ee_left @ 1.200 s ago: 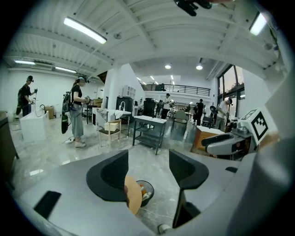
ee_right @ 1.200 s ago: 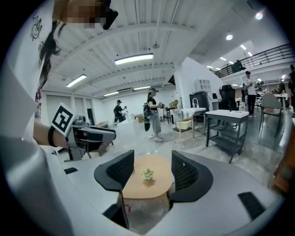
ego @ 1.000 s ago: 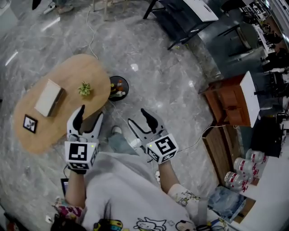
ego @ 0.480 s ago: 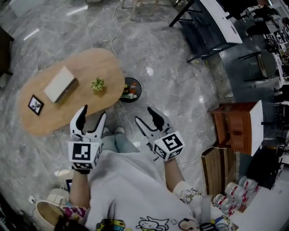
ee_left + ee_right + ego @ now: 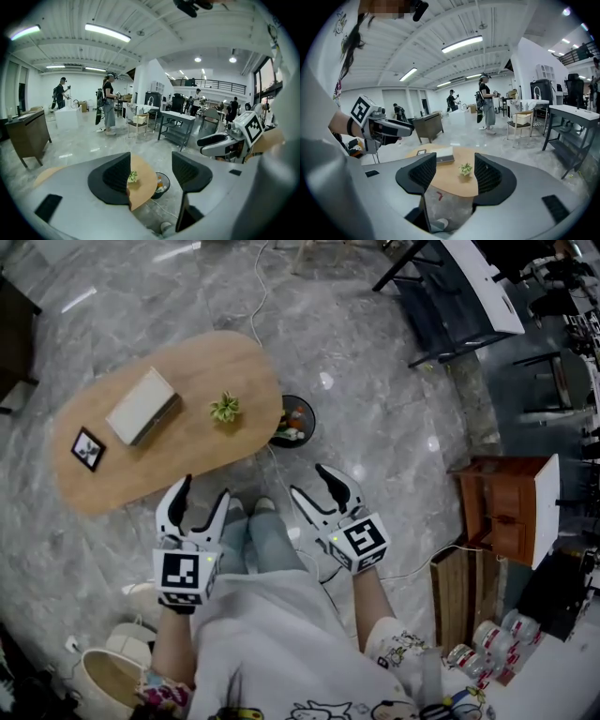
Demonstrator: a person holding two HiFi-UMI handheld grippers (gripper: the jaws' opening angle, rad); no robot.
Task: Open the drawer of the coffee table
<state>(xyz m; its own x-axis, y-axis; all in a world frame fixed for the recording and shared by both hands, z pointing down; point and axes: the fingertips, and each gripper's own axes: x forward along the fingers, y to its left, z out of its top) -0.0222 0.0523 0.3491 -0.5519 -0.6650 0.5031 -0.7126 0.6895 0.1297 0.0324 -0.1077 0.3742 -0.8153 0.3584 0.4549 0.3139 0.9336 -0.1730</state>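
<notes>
An oval wooden coffee table [image 5: 187,442] stands on the marble floor ahead of me; its drawer is not visible from any view. On its top lie a white box [image 5: 142,406], a small green plant [image 5: 225,408] and a framed picture [image 5: 87,449]. My left gripper [image 5: 199,495] hovers open near the table's near edge, nothing between its jaws. My right gripper [image 5: 317,481] is open too, right of the table above the floor. The table also shows between the jaws in the left gripper view [image 5: 143,180] and the right gripper view [image 5: 450,176].
A round black bin [image 5: 292,422] with items inside sits at the table's right end. A cable runs across the floor. An orange cabinet [image 5: 506,502] stands at the right and a dark metal desk [image 5: 450,296] farther back. A beige basket [image 5: 103,676] is behind my left side. People stand far off.
The head view has shifted so the table sits higher and more to the right in the picture. Both grippers stay open and have dropped a little lower in the frame.
</notes>
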